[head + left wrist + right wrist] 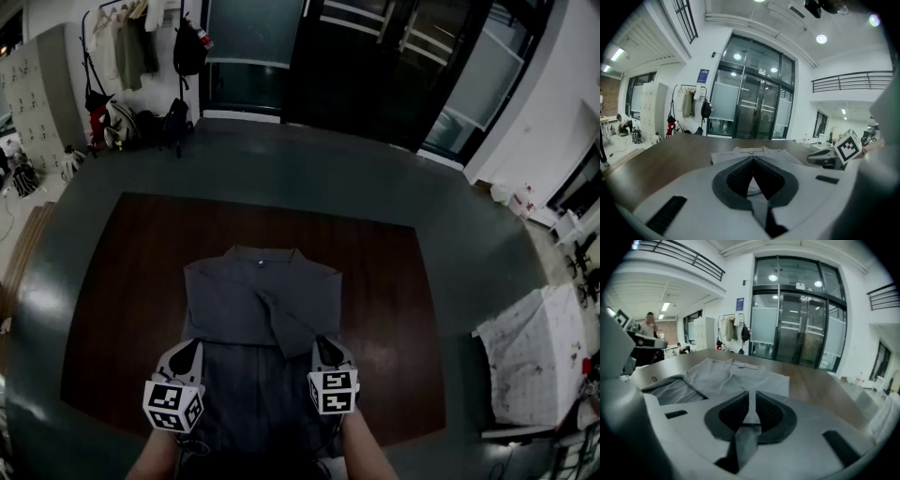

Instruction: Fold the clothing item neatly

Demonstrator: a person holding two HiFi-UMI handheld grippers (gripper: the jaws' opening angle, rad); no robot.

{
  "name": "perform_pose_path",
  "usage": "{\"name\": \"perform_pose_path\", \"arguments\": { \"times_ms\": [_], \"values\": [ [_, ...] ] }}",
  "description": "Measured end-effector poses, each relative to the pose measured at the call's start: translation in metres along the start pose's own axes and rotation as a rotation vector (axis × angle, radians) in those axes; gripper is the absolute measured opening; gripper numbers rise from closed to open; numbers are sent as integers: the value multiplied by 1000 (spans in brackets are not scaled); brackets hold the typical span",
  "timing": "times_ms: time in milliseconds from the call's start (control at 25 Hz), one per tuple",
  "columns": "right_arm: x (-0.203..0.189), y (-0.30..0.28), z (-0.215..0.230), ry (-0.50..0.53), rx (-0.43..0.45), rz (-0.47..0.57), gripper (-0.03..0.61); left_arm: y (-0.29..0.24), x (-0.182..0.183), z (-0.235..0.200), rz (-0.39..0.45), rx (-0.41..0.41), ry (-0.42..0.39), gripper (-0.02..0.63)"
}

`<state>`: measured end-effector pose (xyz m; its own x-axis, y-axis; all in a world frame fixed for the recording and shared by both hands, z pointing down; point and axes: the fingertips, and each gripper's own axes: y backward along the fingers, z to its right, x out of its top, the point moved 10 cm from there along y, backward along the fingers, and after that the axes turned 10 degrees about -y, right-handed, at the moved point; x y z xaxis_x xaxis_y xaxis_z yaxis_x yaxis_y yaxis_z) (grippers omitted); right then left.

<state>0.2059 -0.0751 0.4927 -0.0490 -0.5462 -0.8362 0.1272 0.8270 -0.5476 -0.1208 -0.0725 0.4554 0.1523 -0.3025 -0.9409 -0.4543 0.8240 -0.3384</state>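
Head view only: the whole grey shirt (pixel 234 300) laid flat in the middle of the dark brown surface (pixel 122 300), collar (pixel 262 254) at the far side, one sleeve (pixel 286 323) folded slantwise over the chest, lower part reaching toward the person. Flanked at the near end by the left hand-held gripper (pixel 192 347) and the right hand-held gripper (pixel 323 345). Far back on the left, a coat rack (pixel 122 42) hung with clothes; well off to the right, a white spotted sheet (pixel 534 352).

Gripper views, not the head view: a railed balcony (pixel 853 80) up high and lit ceiling lamps. Left gripper view alone: the right hand-held gripper side-on at the right, marker cube tilted above it. Right gripper view alone: a person (pixel 649 324) standing at far left, and the shirt seen low from its right side, sleeve fold included.

Left hand-held gripper: at the shirt's near left edge, closed tip to tip, no slit at the front. Pale cloth visible in the small hollow behind the tips; cannot tell whether nipped or merely lying underneath. Right hand-held gripper: at the near right edge, just beside the end of the folded sleeve, narrowed to a thin slit and clamped on a pale strip of the shirt's cloth running the length of the pads.
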Motion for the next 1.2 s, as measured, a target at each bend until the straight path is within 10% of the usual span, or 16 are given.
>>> {"name": "perform_pose_path", "arguments": {
  "times_ms": [200,440,640,1200],
  "values": [
    [-22,-13,-65,79,130,-86,98,-6,-5,-10,-2,-32,21,9],
    [-48,-37,-79,295,-49,-182,117,-13,-9,-18,-20,-59,27,9],
    [-35,-30,-68,251,-117,-119,6,-17,-10,-25,-24,-68,36,9],
    [34,-81,18,149,-276,-54,6,-42,-14,-35,-33,-66,76,9]
  ]
}}
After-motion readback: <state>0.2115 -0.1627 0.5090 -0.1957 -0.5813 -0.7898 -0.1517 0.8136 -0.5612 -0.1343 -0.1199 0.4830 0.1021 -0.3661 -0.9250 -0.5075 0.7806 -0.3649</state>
